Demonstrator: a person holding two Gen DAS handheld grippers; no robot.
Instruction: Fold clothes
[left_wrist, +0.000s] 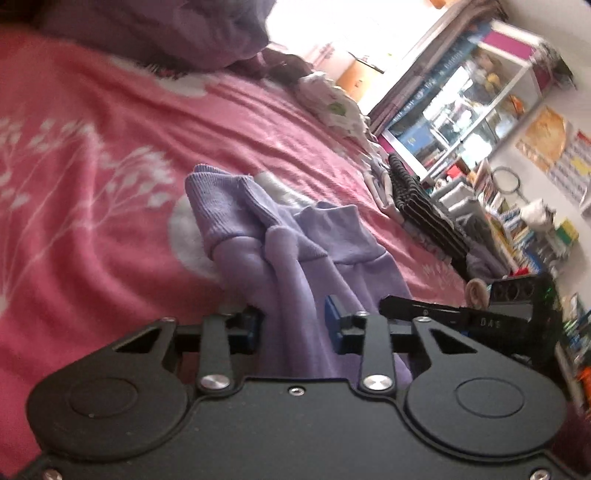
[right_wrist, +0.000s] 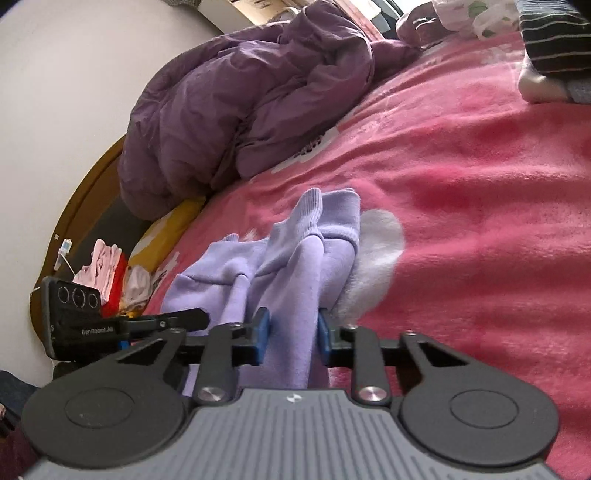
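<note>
Left tool (left_wrist: 293, 325): I see it clenched on a bunched fold of the lilac sweatshirt (left_wrist: 291, 251), blue pads pressing the cloth from both sides.
Right tool (right_wrist: 291, 334): likewise clamped on the same garment (right_wrist: 280, 266), fabric running up between its pads.
Lilac sweatshirt: gathered in a heap on the bed, ribbed cuffs (left_wrist: 218, 206) pointing toward 12 o'clock in my left view; the cloth closest to me is lifted into both tools.
Pink blanket (left_wrist: 92, 155): covers the bed under everything (white tree print at 9 o'clock in the left view).
Purple quilted jacket (right_wrist: 236, 99): crumpled at 11 o'clock in my right view, well apart from the sweatshirt.
Striped dark garment (right_wrist: 554, 33): folded at 1 o'clock in the right view.
</note>
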